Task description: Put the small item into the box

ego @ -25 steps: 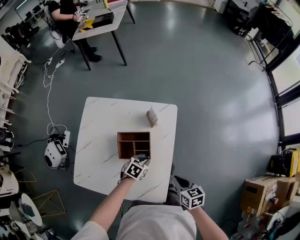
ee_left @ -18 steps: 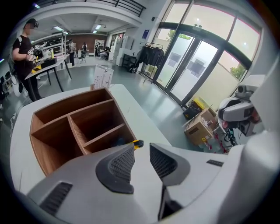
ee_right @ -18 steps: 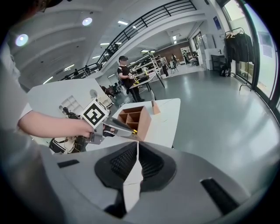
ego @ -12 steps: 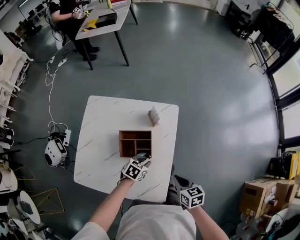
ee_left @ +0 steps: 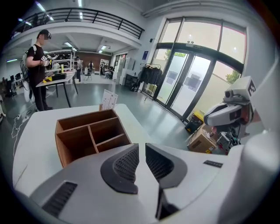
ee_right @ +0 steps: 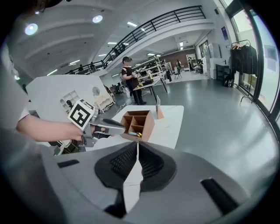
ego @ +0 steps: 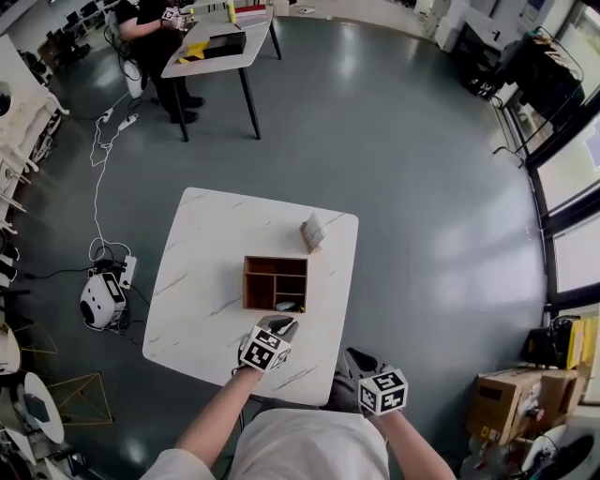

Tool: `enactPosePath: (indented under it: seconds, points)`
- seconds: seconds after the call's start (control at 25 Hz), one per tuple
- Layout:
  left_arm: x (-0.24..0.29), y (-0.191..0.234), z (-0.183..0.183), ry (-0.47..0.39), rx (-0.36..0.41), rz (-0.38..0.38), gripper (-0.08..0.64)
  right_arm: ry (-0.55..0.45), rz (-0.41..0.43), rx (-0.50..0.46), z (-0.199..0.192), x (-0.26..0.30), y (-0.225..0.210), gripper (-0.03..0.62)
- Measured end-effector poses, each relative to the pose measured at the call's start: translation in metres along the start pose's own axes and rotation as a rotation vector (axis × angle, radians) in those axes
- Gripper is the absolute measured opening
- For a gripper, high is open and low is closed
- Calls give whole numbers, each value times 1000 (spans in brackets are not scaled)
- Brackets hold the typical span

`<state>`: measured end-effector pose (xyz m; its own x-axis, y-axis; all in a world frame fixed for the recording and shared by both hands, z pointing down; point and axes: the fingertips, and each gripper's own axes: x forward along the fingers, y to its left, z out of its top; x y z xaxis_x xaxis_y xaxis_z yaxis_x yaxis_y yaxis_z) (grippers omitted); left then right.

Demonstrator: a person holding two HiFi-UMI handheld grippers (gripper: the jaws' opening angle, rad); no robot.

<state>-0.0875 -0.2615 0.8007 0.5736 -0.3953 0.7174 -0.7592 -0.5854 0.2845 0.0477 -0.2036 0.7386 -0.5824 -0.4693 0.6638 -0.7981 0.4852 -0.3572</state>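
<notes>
**Small item (ego: 287,306) sitting in box (ego: 247,284), L gripper (ee_left: 142,154) just short of it**

L gripper's jaws are standing a thin slit apart w/ nothing btw the pads. They're pointing at the box's near wall, close to it but not touching. Its marker cube (ego: 263,349) is hovering over the near part of the table (ego: 202,253).

Small item is lying in the box's near-right compartment, just past the L jaw tips & low against the near wall. From the L gripper view, that wall is hiding it. From the R gripper view, it's showing as a small yellowish-dark bit in the corner nearest the camera.

Box is sitting upright approx mid-table, top open, w/ wooden dividers splitting it into several compartments.

R gripper (ee_right: 137,151) is holding its jaws pressed together at the tips, w/ nothing in them. It's hanging off the table's near-right edge, over the floor & well apart from the box, and is facing the box & L gripper from the side.

Card stand (ego: 312,232) is standing upright beyond the box, near the table's far-right edge. Far off, a person (ego: 150,19) is sitting at another table (ego: 220,52).
</notes>
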Motion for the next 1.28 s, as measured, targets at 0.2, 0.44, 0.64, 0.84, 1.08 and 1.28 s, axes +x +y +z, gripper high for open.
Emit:
enactPosePath:
  seconds: [0.2, 0.44, 0.64, 0.84, 1.08, 1.28]
  points:
    - [-21, -4, -11, -59, -8, 13, 40, -15, -25, -16, -8, -14, 15, 31]
    - [-41, -13, -32, -89, -34, 25, 32, -31, -44, -15, -24, -28, 23, 31]
    - [-60, -27, -38, -131, -67, 61, 18, -35, -19, -40, -34, -39, 30, 31]
    - [-87, -45, -43, -187, -99, 98, 14, -60, 22, -71, -31, -44, 38, 31]
    - [-115, -81, -56, -225, -107, 118, 14, -93, 71, -127, -31, -62, 54, 31]
    - [-132, -119, -67, -254, -101, 126, 14, -106, 84, -170, -51, -90, 62, 31]
